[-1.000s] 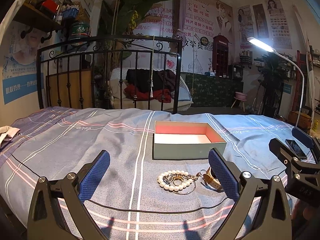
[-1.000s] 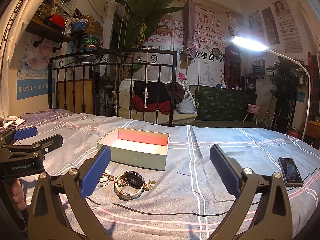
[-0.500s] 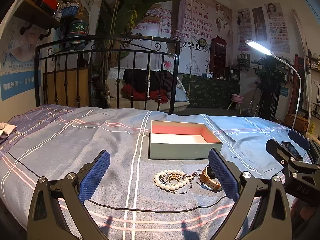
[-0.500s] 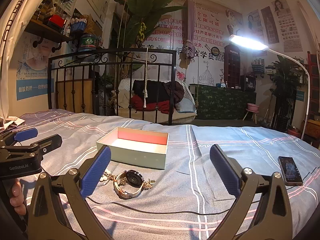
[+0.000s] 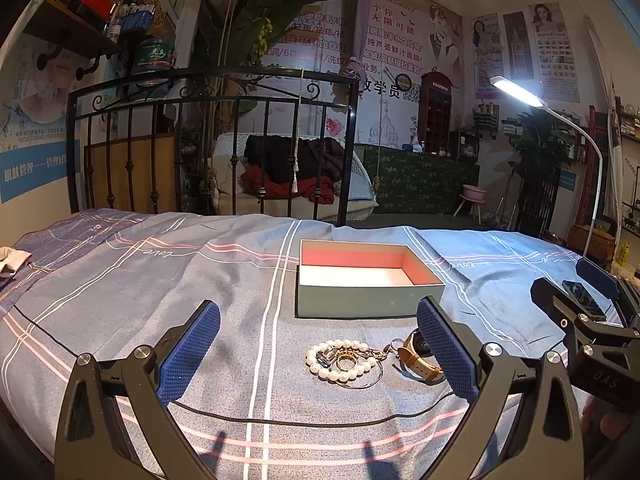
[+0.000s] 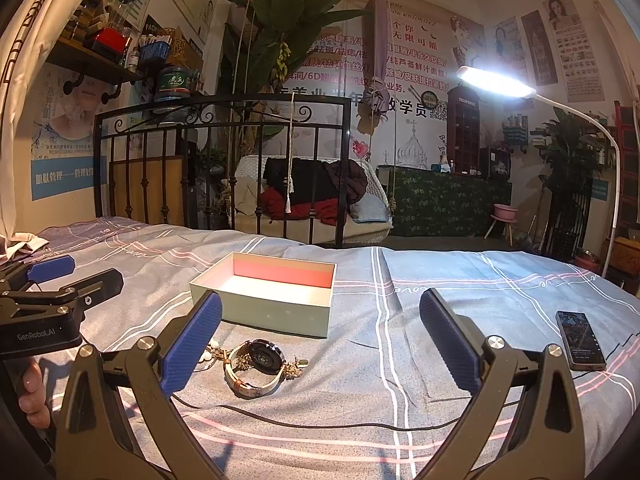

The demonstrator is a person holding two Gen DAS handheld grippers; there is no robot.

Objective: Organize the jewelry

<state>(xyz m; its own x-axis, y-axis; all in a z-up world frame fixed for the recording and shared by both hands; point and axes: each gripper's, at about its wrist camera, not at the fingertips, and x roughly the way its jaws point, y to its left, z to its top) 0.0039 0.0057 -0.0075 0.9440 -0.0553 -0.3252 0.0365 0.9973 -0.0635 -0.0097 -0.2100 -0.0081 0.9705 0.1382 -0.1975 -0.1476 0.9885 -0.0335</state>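
A pale green box [image 5: 370, 280] with a pink inside stands open and empty on the striped bedspread; it also shows in the right wrist view [image 6: 268, 296]. In front of it lie a pearl bracelet [image 5: 340, 360] with gold rings and chains tangled in it, and a wristwatch [image 6: 256, 364] with a tan strap. My left gripper [image 5: 318, 348] is open and empty, just short of the bracelet. My right gripper [image 6: 320, 340] is open and empty, with the watch near its left finger. Each gripper shows at the edge of the other's view.
A black cable [image 6: 304, 420] runs across the bedspread [image 5: 140, 280] in front of the jewelry. A phone [image 6: 580, 340] lies to the right. A black iron bed frame [image 5: 200, 140] stands at the far edge. A white lamp [image 6: 496, 80] shines from the right.
The left gripper has shifted slightly, so the box and jewelry sit a little further left in its view. The right gripper has barely moved. Both stay open.
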